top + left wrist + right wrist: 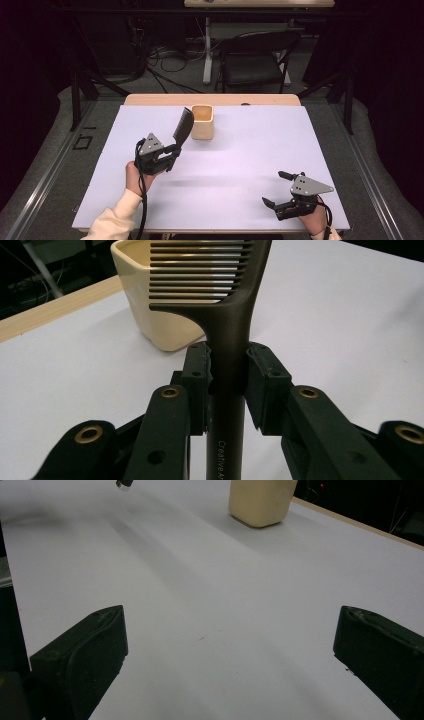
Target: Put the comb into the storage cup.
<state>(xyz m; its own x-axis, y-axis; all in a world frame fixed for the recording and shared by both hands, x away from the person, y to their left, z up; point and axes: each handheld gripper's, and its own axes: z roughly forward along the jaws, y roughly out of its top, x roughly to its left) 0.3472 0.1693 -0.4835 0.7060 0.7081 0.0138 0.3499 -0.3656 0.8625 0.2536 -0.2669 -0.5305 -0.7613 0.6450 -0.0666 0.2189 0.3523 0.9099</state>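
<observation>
Gripping dark plastic comb (227, 315) by stiff handle, left claw (176, 150) clamped; light, slippery (teeth fragile); cream square cup (203, 121) near desk's far edge; right claw (278, 189) wide, empty.

Cup (203, 121) stands on the sheet (250, 150) toward the far edge, a little left of centre. The sheet covers the table (150, 99); a strip of tabletop shows behind it. Comb (183, 126) sits just left of the cup, above the sheet, tilted, head toward the far side. Left gripper (172, 152) lies nearer than the comb, at its handle end. Right gripper (277, 189) sits near the right corner, well apart from the cup. Chair (257, 60) stands beyond the table.
</observation>
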